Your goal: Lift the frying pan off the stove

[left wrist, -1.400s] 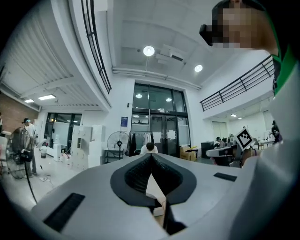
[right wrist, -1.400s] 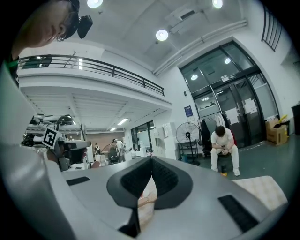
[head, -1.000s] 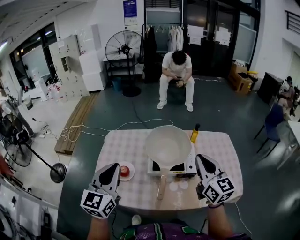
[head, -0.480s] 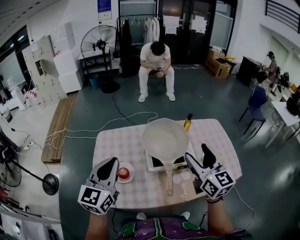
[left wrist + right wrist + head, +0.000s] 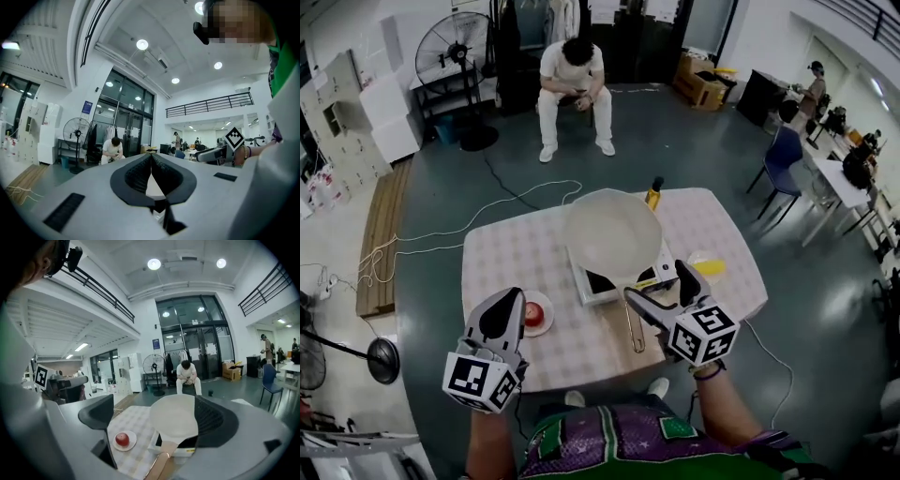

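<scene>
The frying pan [image 5: 612, 234] is being borne by the stove [image 5: 592, 289] at the middle of the table [image 5: 502, 253], its handle [image 5: 634, 328] being pointed toward 6 o'clock, so the lift is not yet being made. The right gripper [image 5: 657, 284] is being held at 5 o'clock of the pan. Its jaws have just been opening and are being kept wide; the handle [image 5: 158, 466] is being framed low in the gap ahead, but nothing is being pinched. The left gripper [image 5: 508, 302] is being kept at 8 o'clock, beside a plate with a red fruit [image 5: 533, 313], its jaws being pressed together on nothing. Closing on the handle and raising the pan are judged to be left.
</scene>
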Motion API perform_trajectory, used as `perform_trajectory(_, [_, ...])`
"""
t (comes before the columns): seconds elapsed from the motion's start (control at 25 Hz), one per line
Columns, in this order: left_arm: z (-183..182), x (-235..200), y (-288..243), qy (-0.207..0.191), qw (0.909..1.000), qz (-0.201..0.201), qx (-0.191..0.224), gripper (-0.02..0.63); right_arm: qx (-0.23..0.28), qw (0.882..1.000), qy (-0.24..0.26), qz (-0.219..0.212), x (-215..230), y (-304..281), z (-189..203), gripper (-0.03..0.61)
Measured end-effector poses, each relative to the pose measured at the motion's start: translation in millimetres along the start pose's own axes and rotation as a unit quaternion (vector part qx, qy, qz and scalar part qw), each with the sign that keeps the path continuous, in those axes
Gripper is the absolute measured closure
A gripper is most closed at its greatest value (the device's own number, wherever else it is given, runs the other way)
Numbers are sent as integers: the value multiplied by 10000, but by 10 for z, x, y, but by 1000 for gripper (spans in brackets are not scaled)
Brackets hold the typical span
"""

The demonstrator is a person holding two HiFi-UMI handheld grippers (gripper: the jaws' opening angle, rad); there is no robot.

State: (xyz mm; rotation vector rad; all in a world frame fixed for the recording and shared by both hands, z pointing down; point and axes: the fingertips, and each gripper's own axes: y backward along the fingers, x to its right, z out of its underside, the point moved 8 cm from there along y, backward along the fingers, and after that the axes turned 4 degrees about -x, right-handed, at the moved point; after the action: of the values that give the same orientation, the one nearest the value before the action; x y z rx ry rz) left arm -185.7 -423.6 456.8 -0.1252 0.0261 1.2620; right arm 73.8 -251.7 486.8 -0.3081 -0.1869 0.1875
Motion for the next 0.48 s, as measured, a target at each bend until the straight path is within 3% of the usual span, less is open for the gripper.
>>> perform_trajectory(0.32, [375,-168,128,326,9990,253,-149,591,-1217,9907,-245,553,-93,-363,659,57])
perform_trajectory(0.48, [394,-235,11,459,9979,319,-315,591,-1820,9809,-394,566,-39,-542,788,63])
